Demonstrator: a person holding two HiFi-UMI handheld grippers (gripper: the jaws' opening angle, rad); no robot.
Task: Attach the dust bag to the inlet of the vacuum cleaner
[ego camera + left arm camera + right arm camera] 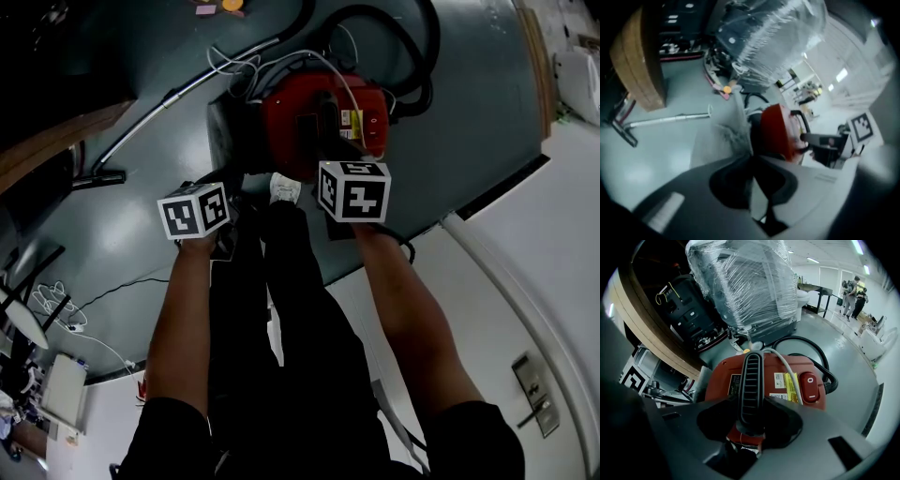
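I take the vacuum cleaner as my reference: it sits red and low on the grey floor, directly ahead of both tongs. My right gripper has its jaws clamped round the near end of the black ribbed carry handle, which runs along the top of the vacuum cleaner. To the right of that handle I see the red rocker switch, and a white cable drapes over the top beside it. A black hose loops on the floor behind the machine.

My left gripper is just off the vacuum cleaner's left side. Its jaws are pressed together, and as far as I can judge they pinch a thin edge of the dust bag. The bag is a grey, flat panel that stands up from the jaws, right beside the machine's dark end. A metal wand lies on the floor well to the left of the vacuum cleaner.

I judge the task barely begun. The machine is steadied and the bag is in hand and close, but I see no joint between bag and body. I cannot pick out the inlet itself in any view. What is left is lining the bag's opening up with the inlet and pushing it on.
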